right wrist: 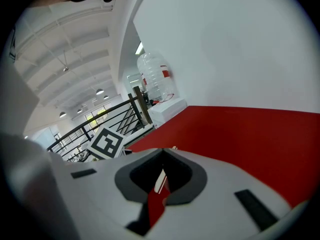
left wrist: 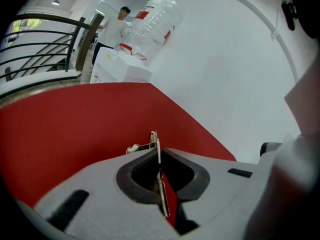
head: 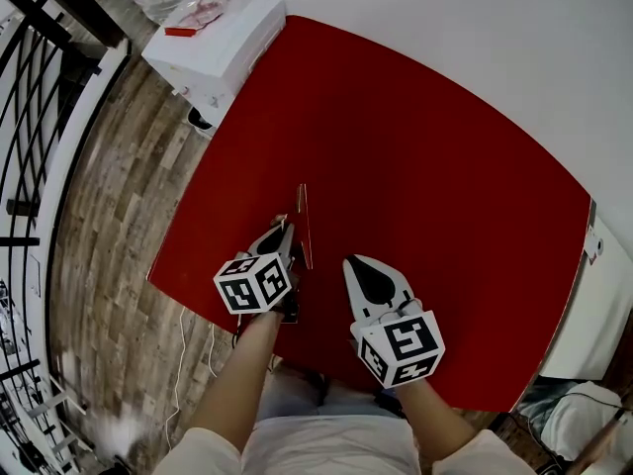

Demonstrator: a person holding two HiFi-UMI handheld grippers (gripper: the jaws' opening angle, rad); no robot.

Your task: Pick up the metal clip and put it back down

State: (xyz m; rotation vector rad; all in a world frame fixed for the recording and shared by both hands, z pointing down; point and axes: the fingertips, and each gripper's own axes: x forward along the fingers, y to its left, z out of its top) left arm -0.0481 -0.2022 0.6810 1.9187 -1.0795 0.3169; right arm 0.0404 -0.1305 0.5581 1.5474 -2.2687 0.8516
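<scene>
The metal clip [head: 305, 221] is a thin silvery strip standing edgewise over the red table [head: 425, 166], near its front left edge. My left gripper [head: 285, 234] is shut on it. In the left gripper view the clip [left wrist: 155, 141] runs lengthwise between the closed jaws of the left gripper [left wrist: 158, 156], with its tip and a small wire loop poking out ahead. My right gripper [head: 371, 270] rests just to the right of the left one. It is shut with nothing in it, and in its own view the right gripper [right wrist: 161, 173] shows only red table past the jaw tips.
A white box [head: 223, 38] with a large water bottle [left wrist: 152, 21] on it stands at the table's far left corner. A black railing [head: 30, 117] and wooden floor [head: 119, 196] lie to the left. A person [left wrist: 117, 26] stands far behind the box. White furniture [head: 603, 305] sits at the right.
</scene>
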